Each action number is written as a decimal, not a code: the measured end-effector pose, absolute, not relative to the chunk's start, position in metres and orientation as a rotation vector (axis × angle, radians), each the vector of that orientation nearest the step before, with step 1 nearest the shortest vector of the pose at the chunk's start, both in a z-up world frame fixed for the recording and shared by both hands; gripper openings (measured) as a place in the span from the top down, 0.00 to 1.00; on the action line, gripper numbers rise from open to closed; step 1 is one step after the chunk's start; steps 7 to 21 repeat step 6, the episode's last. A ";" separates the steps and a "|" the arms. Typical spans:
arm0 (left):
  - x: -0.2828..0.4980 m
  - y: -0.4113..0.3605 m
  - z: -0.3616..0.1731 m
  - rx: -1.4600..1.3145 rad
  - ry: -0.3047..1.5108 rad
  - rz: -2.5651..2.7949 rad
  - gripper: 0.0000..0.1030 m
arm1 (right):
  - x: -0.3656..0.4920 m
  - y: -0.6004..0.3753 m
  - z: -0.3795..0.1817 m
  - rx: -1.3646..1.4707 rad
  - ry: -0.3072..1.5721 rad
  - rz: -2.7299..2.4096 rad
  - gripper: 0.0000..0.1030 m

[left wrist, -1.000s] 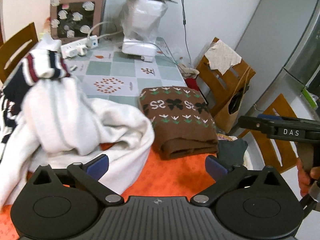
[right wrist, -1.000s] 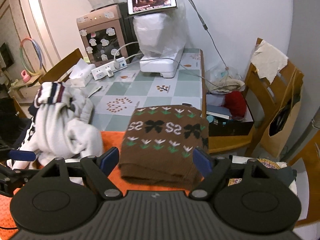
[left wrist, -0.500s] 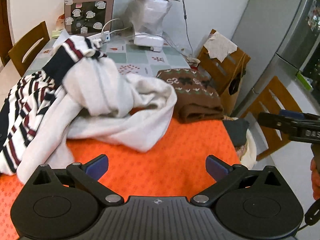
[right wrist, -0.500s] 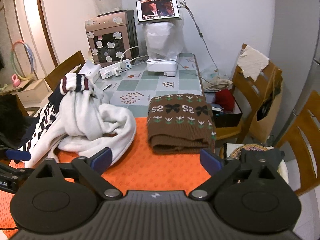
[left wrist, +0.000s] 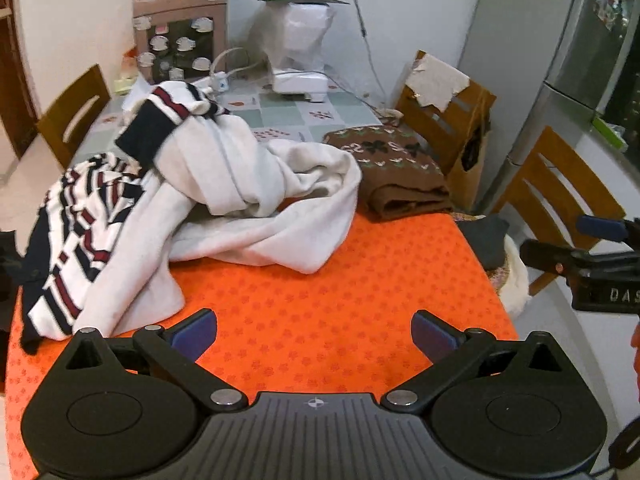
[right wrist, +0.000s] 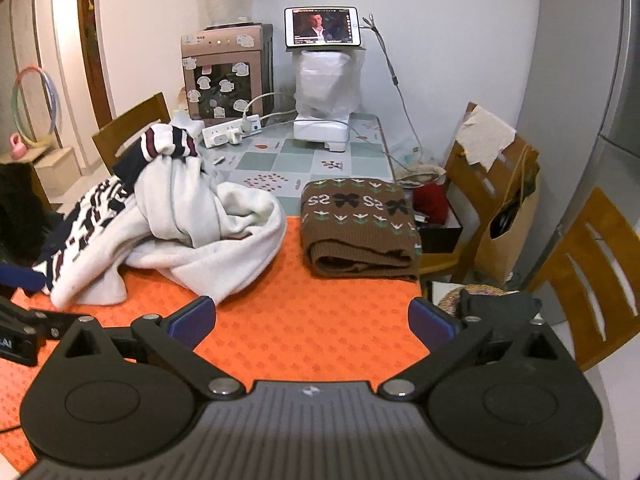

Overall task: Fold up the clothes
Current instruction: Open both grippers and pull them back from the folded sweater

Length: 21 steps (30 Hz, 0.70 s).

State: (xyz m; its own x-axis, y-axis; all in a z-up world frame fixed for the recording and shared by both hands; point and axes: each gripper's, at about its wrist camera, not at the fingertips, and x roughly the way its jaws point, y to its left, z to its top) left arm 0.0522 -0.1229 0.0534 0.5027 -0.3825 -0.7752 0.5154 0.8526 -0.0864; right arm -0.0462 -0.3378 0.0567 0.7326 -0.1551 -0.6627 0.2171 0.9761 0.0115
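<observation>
Clothes lie in a loose heap at the left of the tabletop [right wrist: 320,336], which is spread with an orange cloth at the near end and shows a checked pattern farther back. The heap is a white garment [left wrist: 256,208] [right wrist: 208,220] crumpled on itself, with a navy, red and white striped part [left wrist: 84,216] [right wrist: 92,216] spilling toward the left edge and a striped cuff [right wrist: 168,142] sticking up on top. Just right of the heap, apart from it, a brown patterned sweater [left wrist: 400,168] [right wrist: 360,224] sits folded at the tabletop's right edge. Behind them stand a power strip [right wrist: 232,130], a plastic-wrapped appliance [right wrist: 326,92] with a lit tablet [right wrist: 322,26] on top, and wooden chairs around.

Nearer the camera, the left gripper [left wrist: 314,330] hovers over bare orange cloth, its blue-padded fingers spread wide and holding nothing. To its right, the right gripper [right wrist: 312,318] likewise hangs above the cloth with fingers wide apart and nothing between them.
</observation>
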 end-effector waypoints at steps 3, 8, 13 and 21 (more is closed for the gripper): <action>0.045 -0.123 0.049 0.191 0.887 -0.530 0.00 | -0.053 -0.333 0.051 0.084 0.715 -0.205 0.00; 0.039 -0.121 0.042 0.208 0.881 -0.509 0.00 | -0.057 -0.329 0.045 0.067 0.708 -0.229 0.00; 0.039 -0.121 0.042 0.208 0.881 -0.509 0.00 | -0.057 -0.329 0.045 0.067 0.708 -0.229 0.00; 0.039 -0.121 0.042 0.208 0.881 -0.509 0.00 | -0.057 -0.329 0.045 0.067 0.708 -0.229 0.00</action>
